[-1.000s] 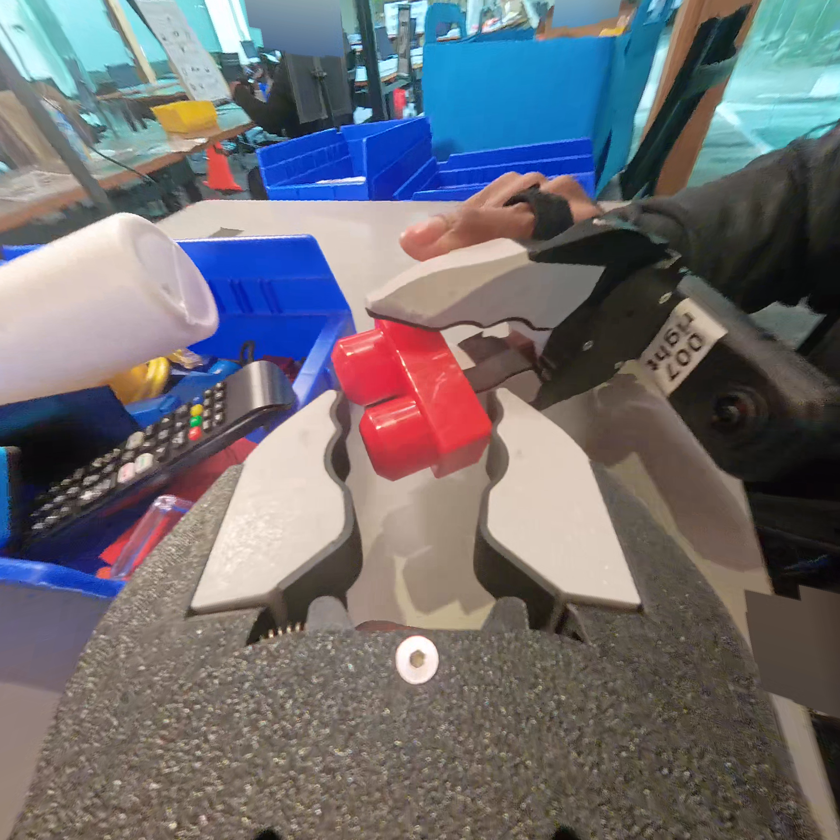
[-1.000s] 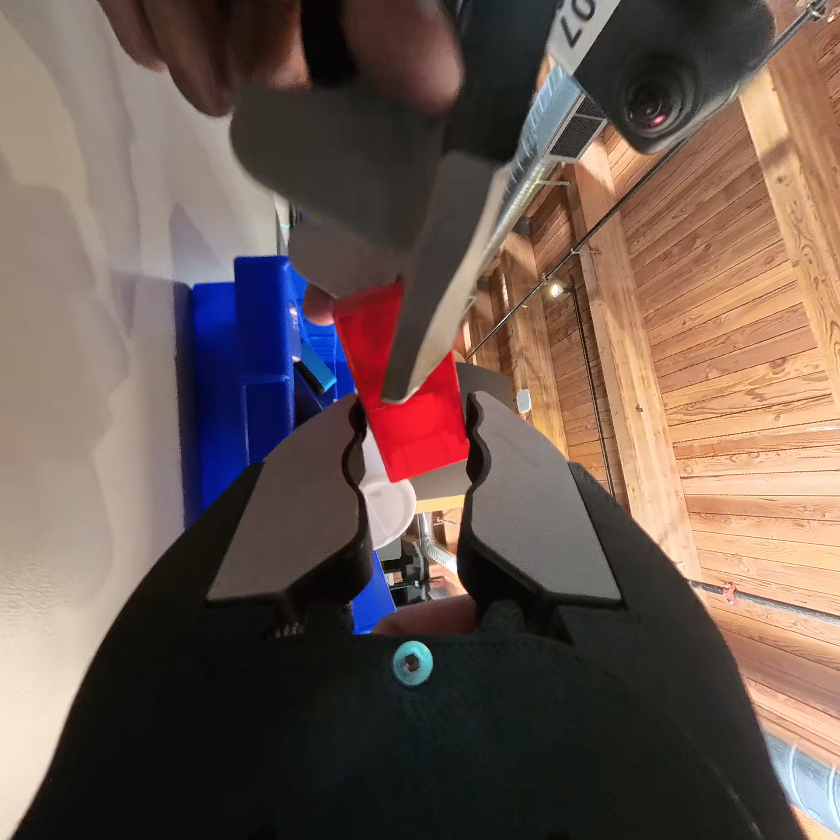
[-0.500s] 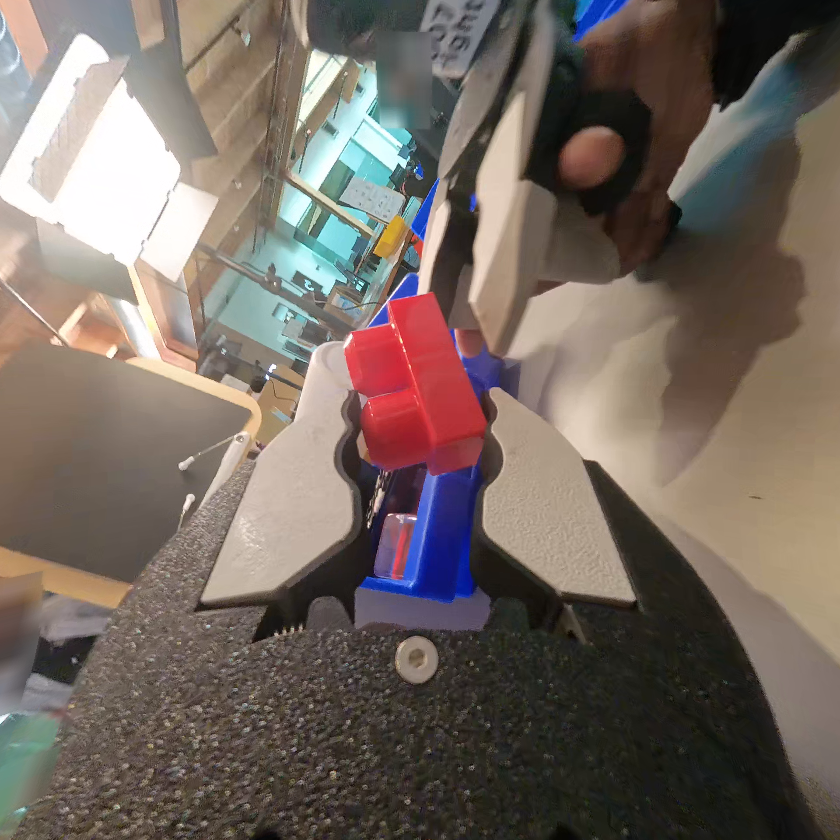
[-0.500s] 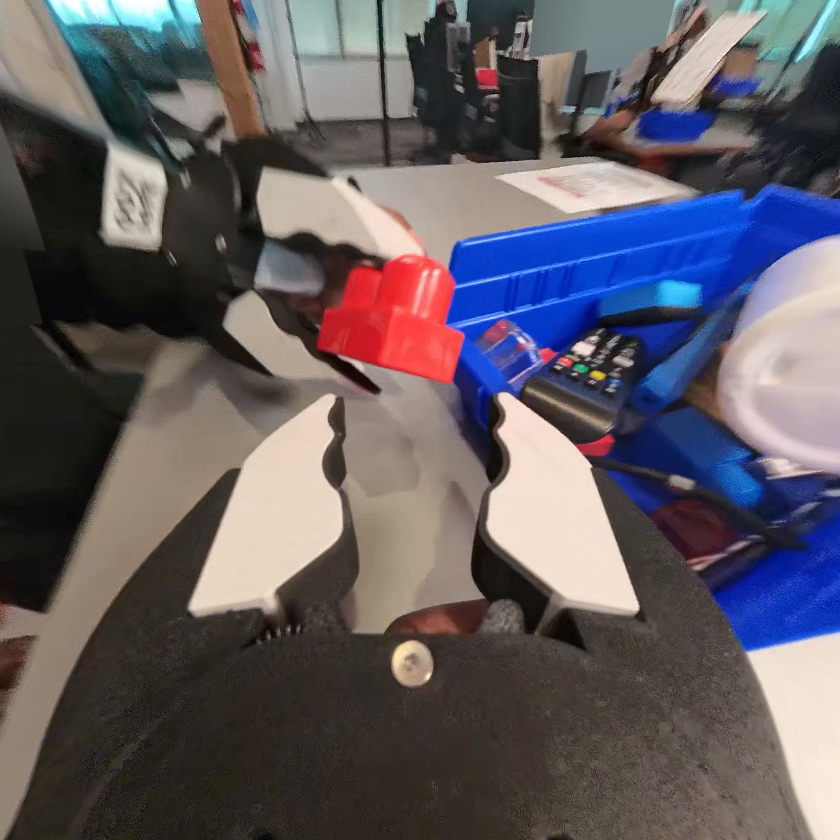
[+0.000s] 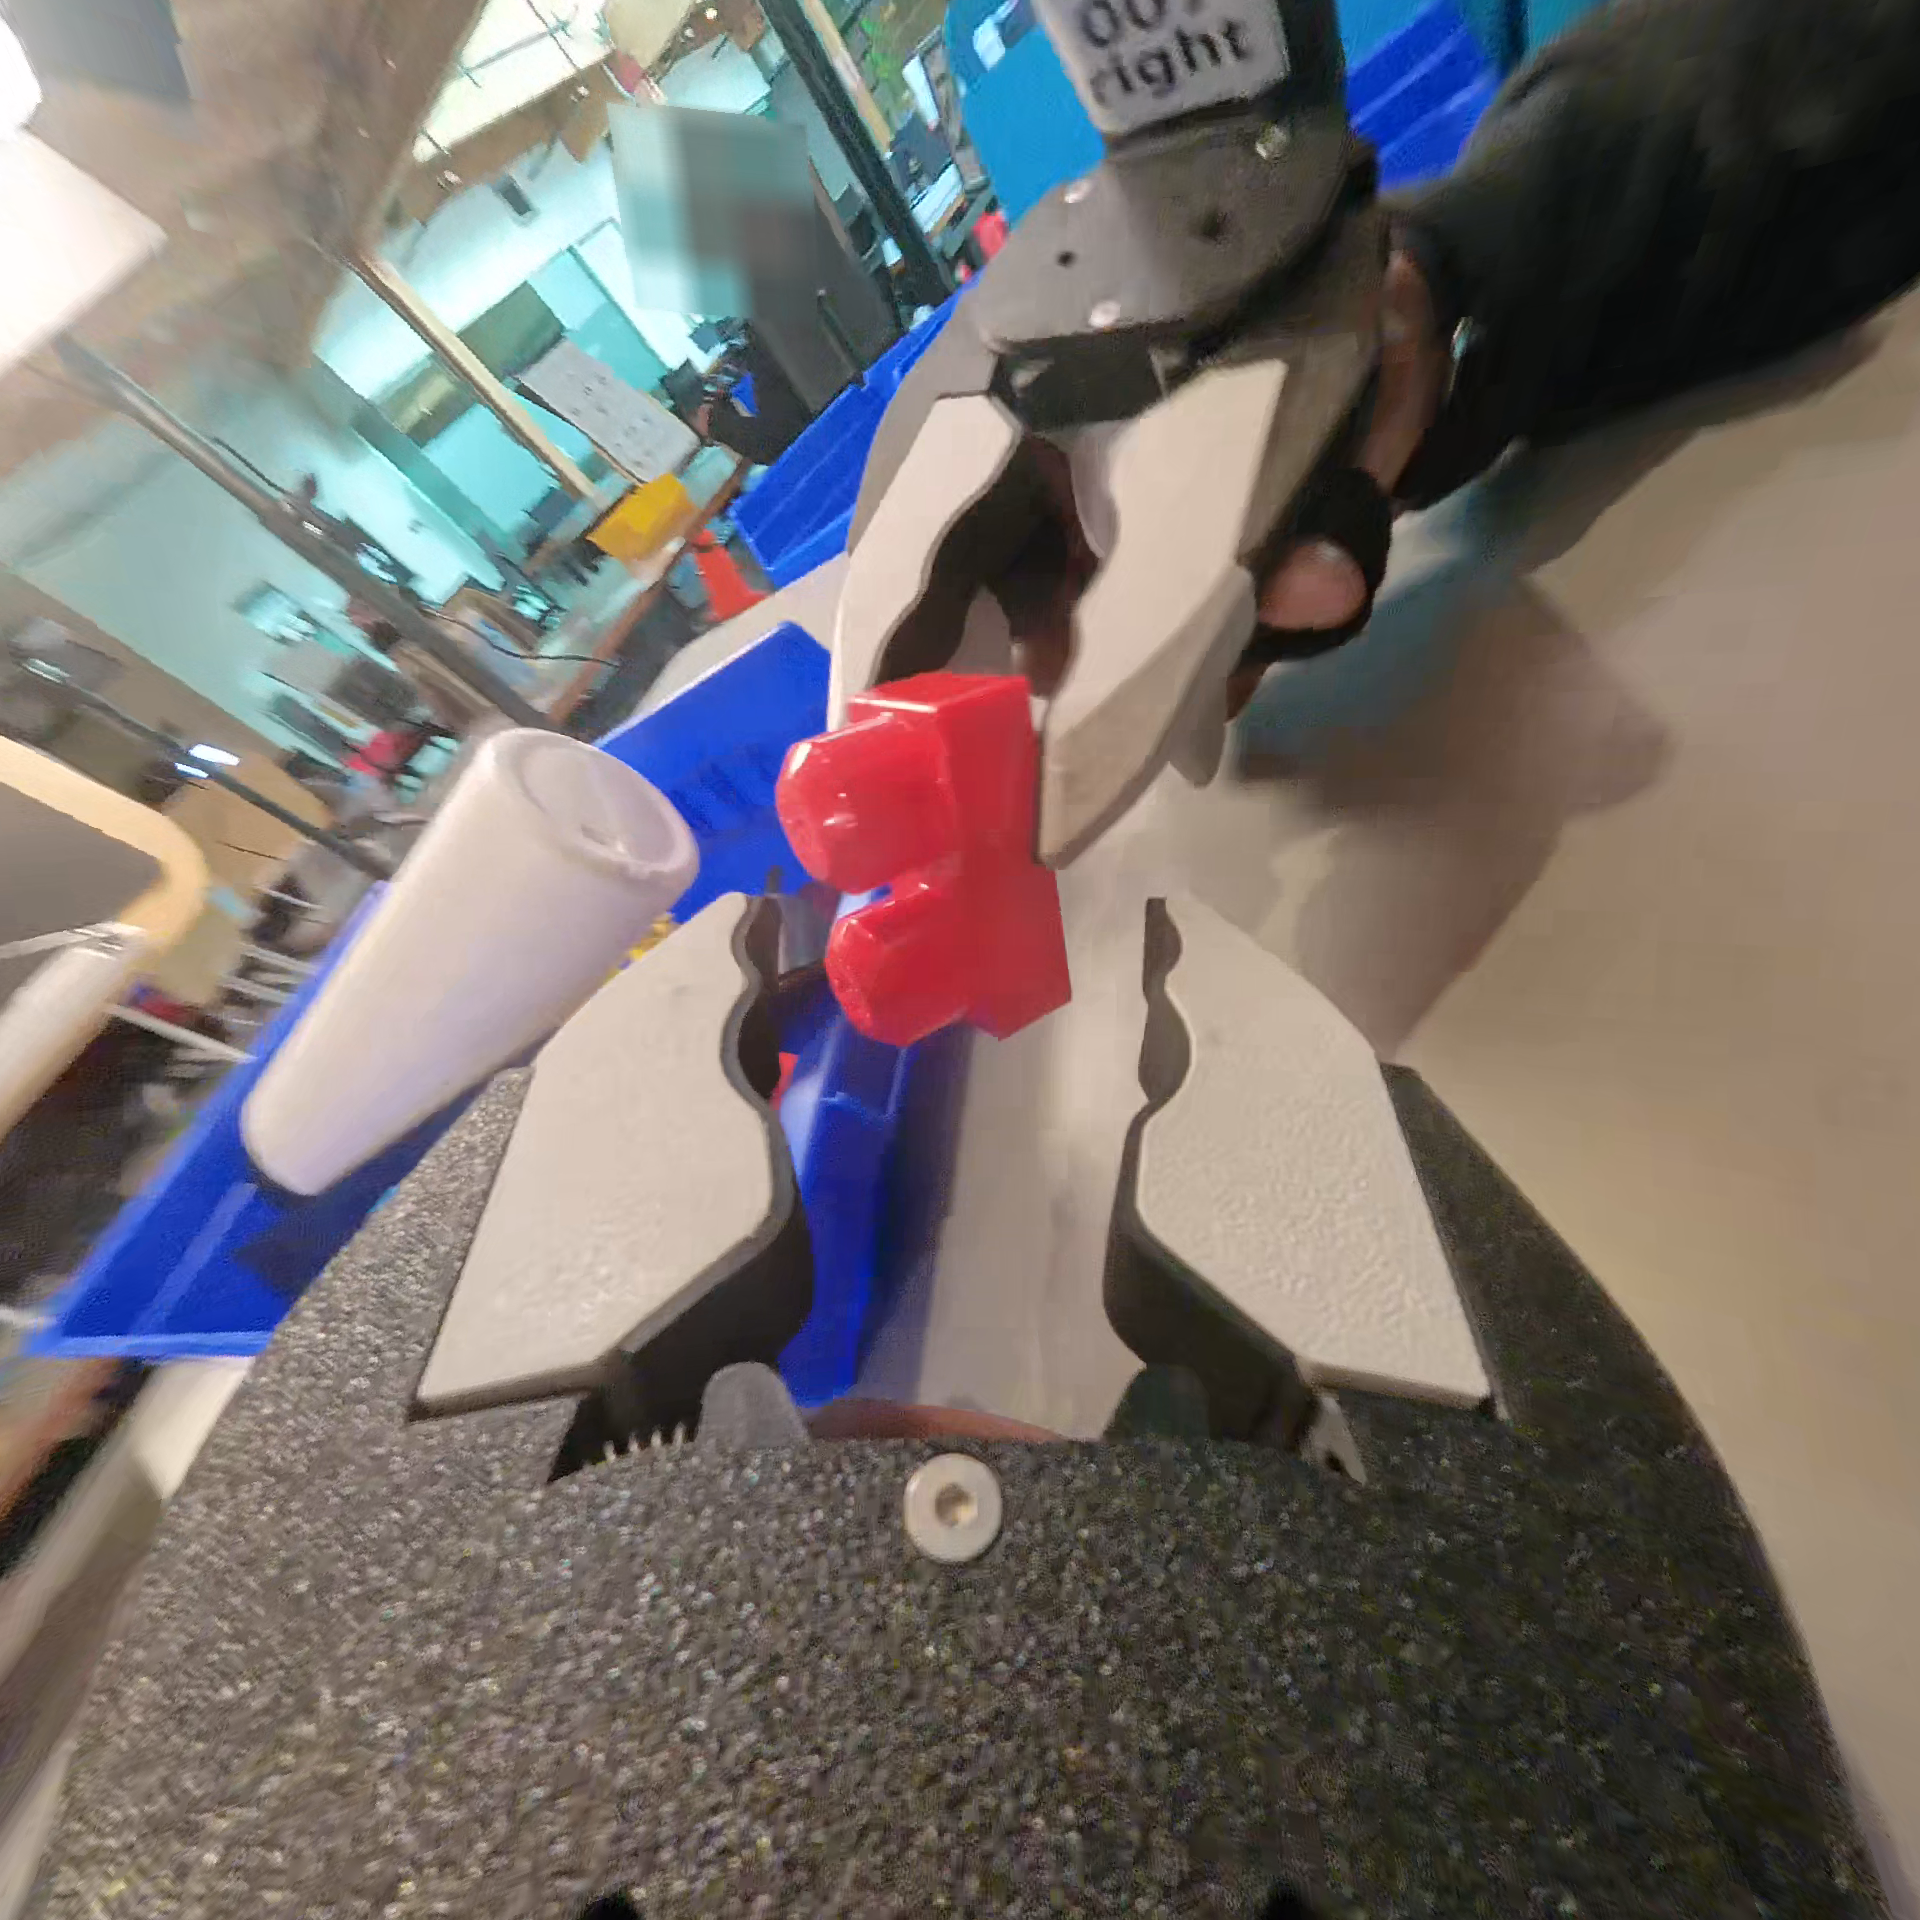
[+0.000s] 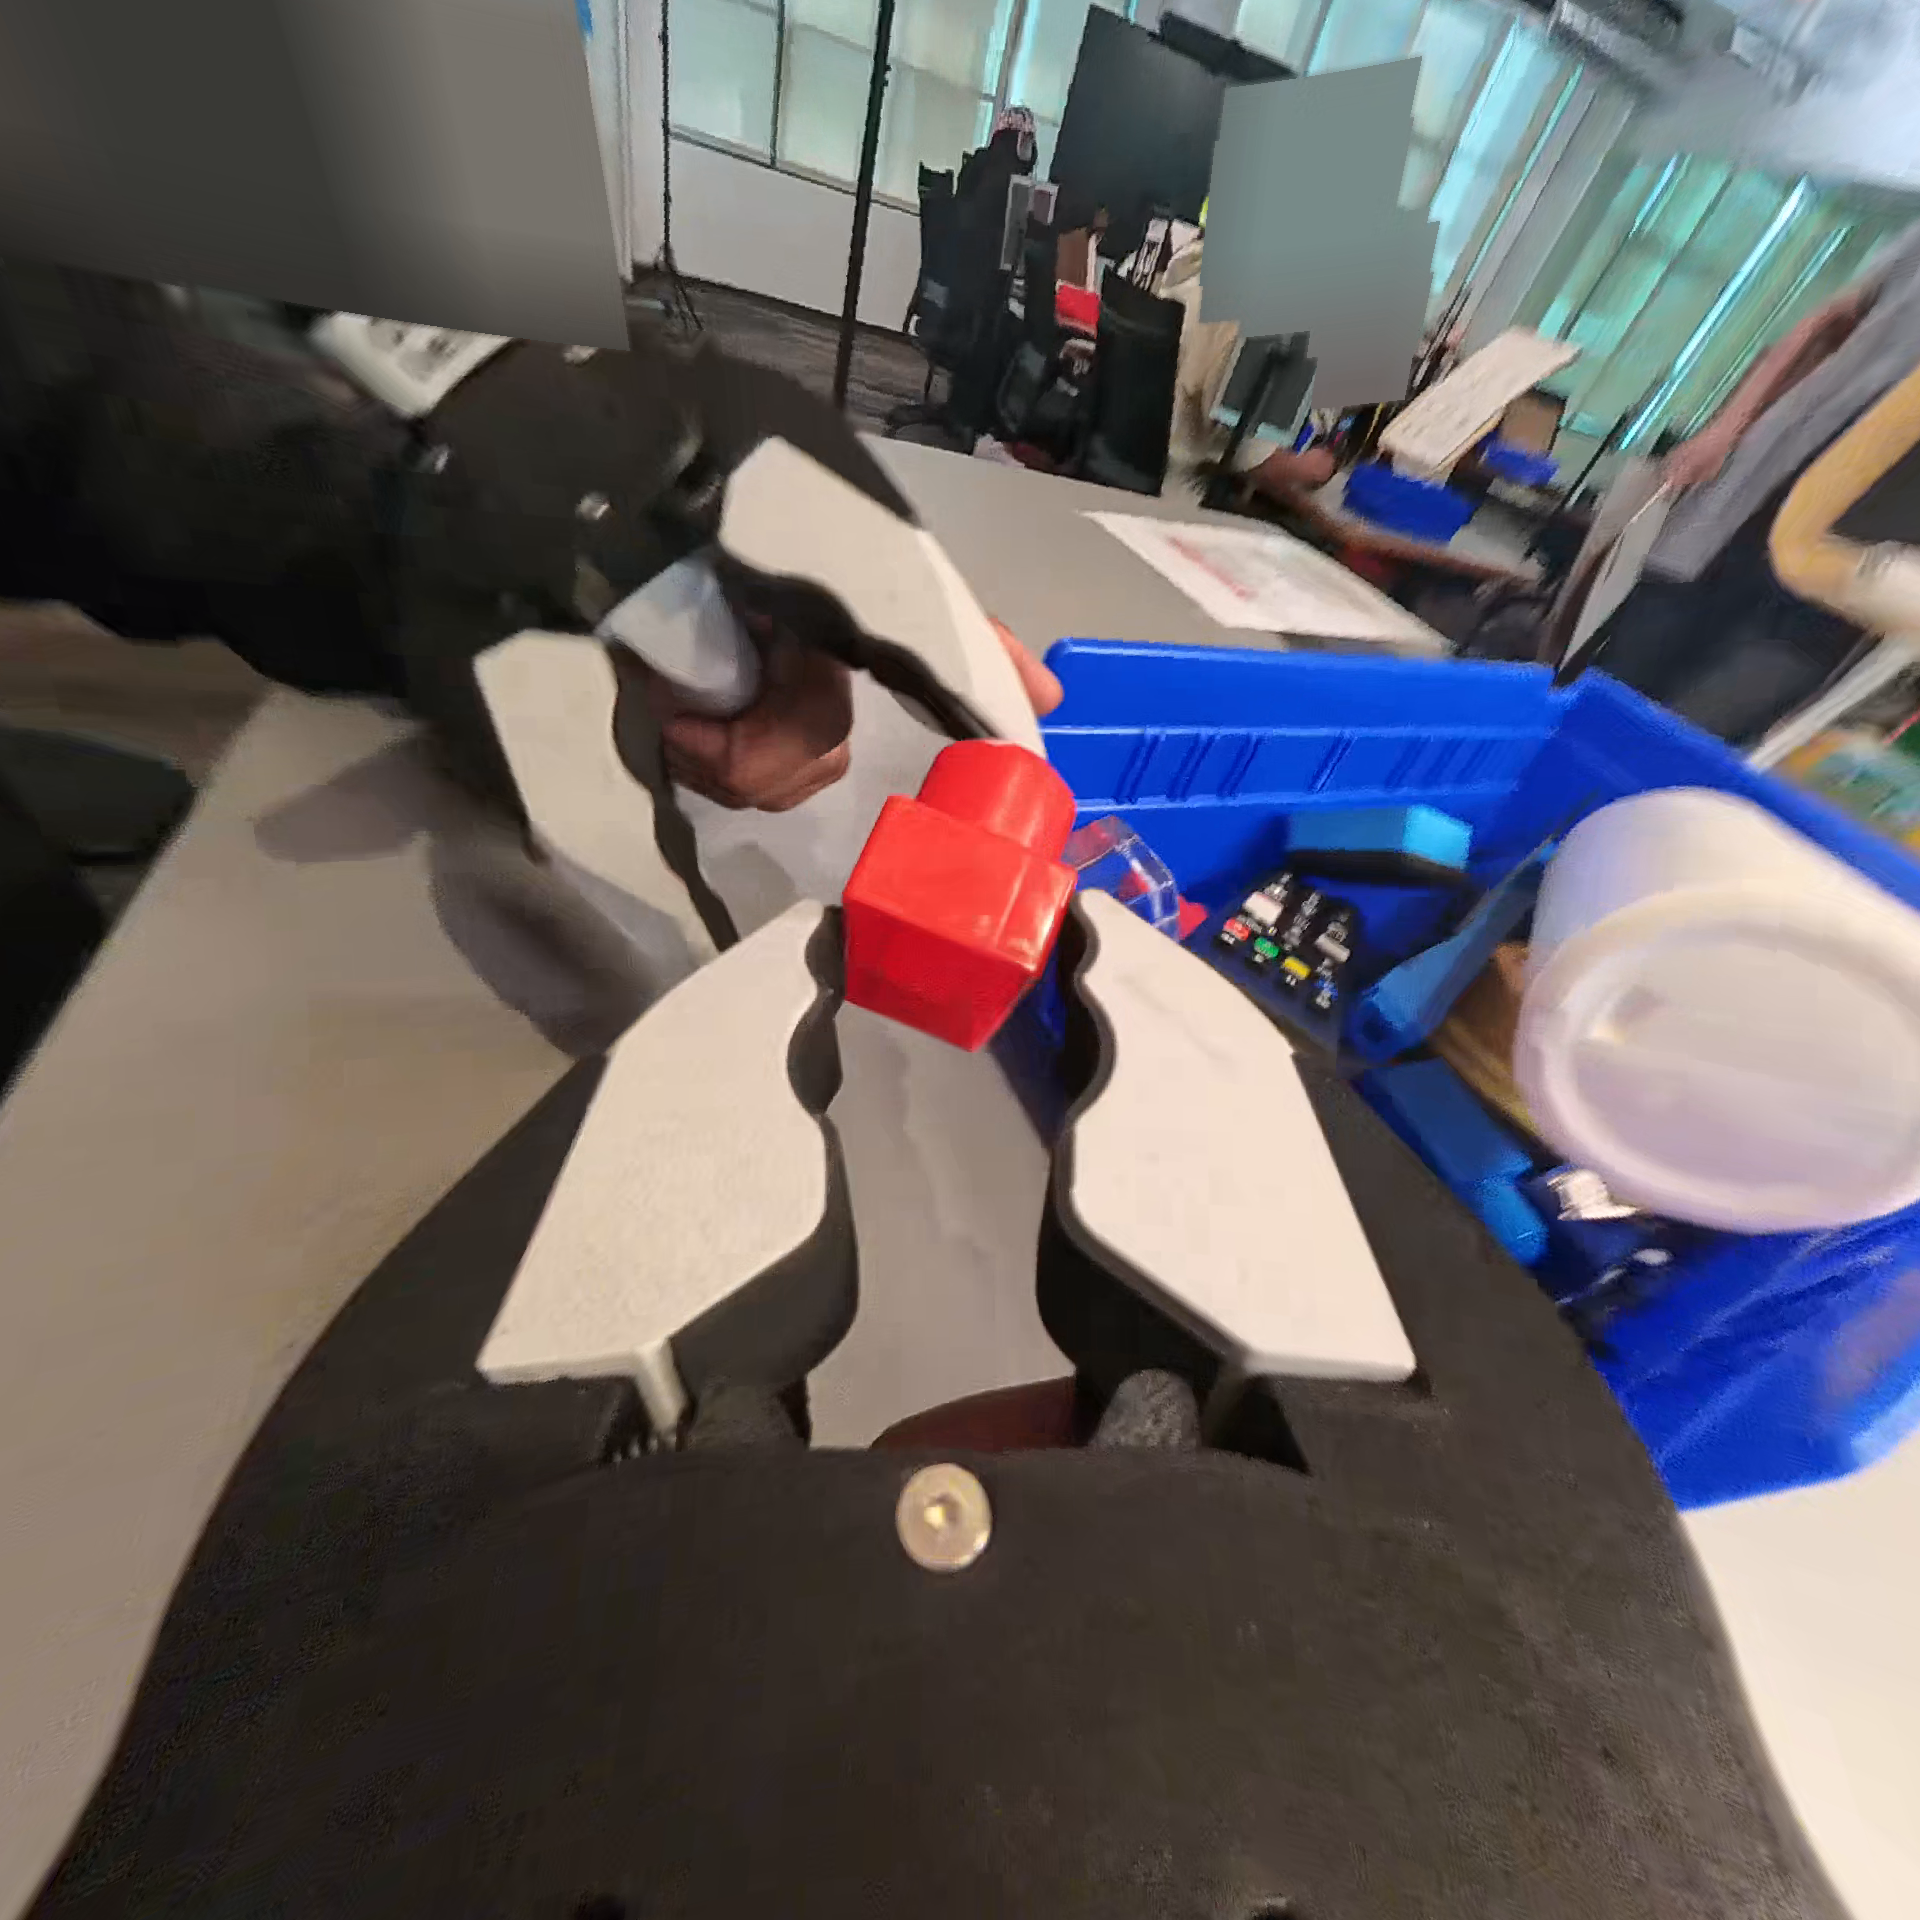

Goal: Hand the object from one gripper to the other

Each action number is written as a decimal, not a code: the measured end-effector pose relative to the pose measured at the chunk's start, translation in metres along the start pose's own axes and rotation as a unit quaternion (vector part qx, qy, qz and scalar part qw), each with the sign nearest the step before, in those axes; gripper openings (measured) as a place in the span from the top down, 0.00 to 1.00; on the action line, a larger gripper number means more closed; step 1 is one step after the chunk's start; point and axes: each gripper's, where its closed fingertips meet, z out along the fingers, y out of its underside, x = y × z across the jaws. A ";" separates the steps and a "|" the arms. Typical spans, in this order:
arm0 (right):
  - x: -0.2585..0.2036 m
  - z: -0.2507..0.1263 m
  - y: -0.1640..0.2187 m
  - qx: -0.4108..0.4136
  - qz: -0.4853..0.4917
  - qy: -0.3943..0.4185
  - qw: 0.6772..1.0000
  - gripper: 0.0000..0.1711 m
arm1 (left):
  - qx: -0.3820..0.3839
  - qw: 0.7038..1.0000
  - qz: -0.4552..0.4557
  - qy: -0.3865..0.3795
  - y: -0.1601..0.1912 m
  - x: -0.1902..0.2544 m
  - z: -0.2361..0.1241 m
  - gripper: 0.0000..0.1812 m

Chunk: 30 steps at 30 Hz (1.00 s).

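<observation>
1. Red plastic toy brick with two round studs point(image 6: 951, 925) is held in the air above the pale grey tabletop point(image 6: 260, 1039), just beside the near wall of a blue plastic bin point(image 6: 1299, 707).
2. Right gripper point(image 6: 951, 914): jaws narrowed onto the brick, grey fingertips pressing its two flat sides, studs pointing away from the camera.
3. Left gripper point(image 5: 951, 914): jaws spread wide. In the left wrist view the brick sits just ahead of the tips with a gap on each side, not gripped.
4. In the left wrist view the right gripper comes in from above, tips on the brick's body, studs facing left.
5. In the right wrist view the left gripper shows at upper left with fingers parted. Its upper fingertip is close to a stud; cannot tell if it touches.
6. A bare hand point(image 6: 758, 748) with a dark sleeve grips the left gripper's handle.
7. Bin contents: white cylindrical tube point(image 6: 1714, 1008) lying tilted over the bin, black keypad device with coloured buttons point(image 6: 1288, 935), clear plastic piece point(image 6: 1122, 862) right behind the brick.
8. Background is blurred.
</observation>
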 end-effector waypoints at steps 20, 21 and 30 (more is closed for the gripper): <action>-0.025 0.002 0.005 -0.025 0.053 -0.090 0.994 0.64 | -0.052 0.966 0.206 -0.144 0.007 -0.028 -0.004 0.74; -0.023 0.003 0.004 -0.022 0.094 -0.097 0.991 0.61 | -0.060 0.951 0.252 -0.167 0.006 -0.030 -0.005 0.74; -0.009 0.010 -0.002 -0.020 0.209 -0.057 0.976 0.61 | -0.124 0.904 0.359 -0.194 0.018 -0.030 0.000 0.74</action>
